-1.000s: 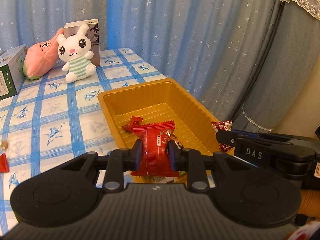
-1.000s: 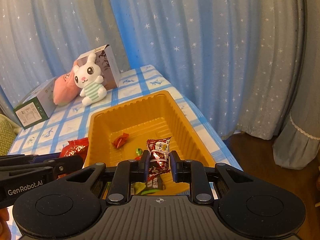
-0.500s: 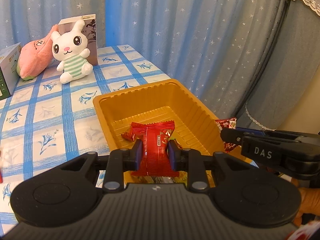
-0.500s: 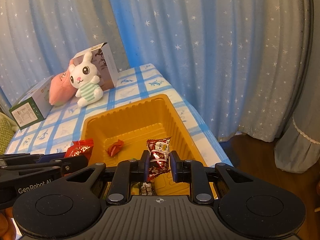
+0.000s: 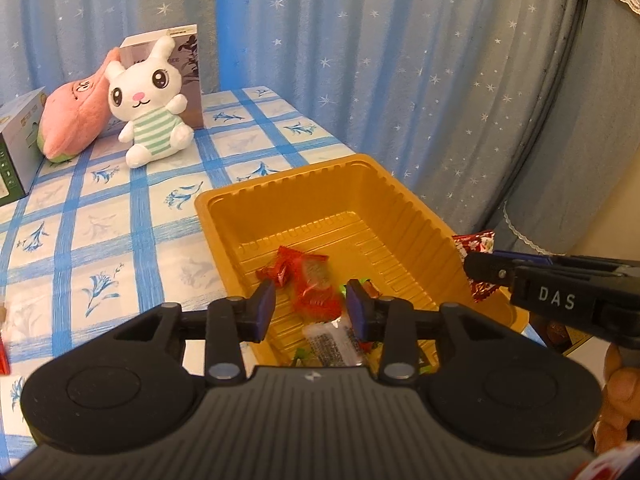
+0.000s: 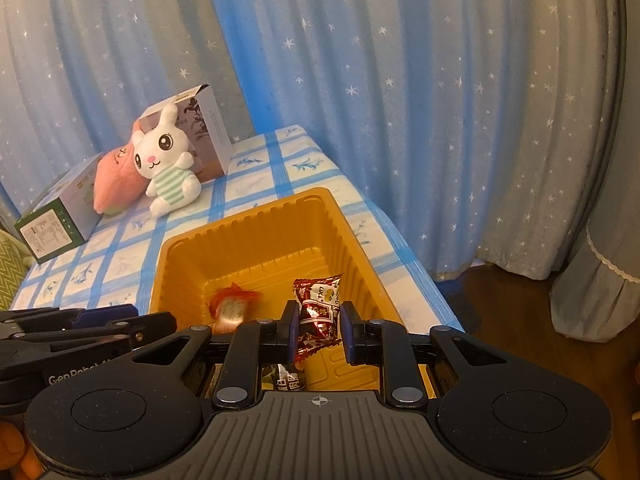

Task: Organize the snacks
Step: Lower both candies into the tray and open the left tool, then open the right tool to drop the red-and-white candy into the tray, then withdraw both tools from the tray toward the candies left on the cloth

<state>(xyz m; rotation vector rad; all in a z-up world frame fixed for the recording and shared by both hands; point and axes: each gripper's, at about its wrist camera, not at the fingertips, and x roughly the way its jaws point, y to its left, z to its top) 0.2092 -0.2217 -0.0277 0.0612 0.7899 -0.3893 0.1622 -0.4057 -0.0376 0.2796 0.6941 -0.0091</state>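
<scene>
A yellow plastic tray [image 5: 280, 184] [image 6: 240, 228] sits on the blue checked tablecloth near the table's right edge, with several wrapped snacks in its near end. My left gripper [image 5: 311, 308] hangs over that end with its jaws opening. A red snack packet [image 5: 314, 280] [image 6: 234, 308], blurred, is loose between and below the pads, dropping into the tray. My right gripper [image 6: 318, 332] is shut on a dark red snack packet [image 6: 316, 312] [image 5: 476, 244] above the tray's right side. The left gripper's fingers [image 6: 120, 320] show at the left of the right wrist view.
A white plush rabbit [image 5: 148, 116], a pink plush [image 5: 72, 120] and two boxes [image 5: 180, 60] [image 6: 56, 220] stand at the table's far end. Blue starred curtains hang behind and to the right. The table's right edge runs just past the tray, with floor [image 6: 500, 304] below.
The left jaws have parted and the red packet has slipped out of them down into the tray. The right gripper still grips its dark red packet. Both grippers moved slightly forward.
</scene>
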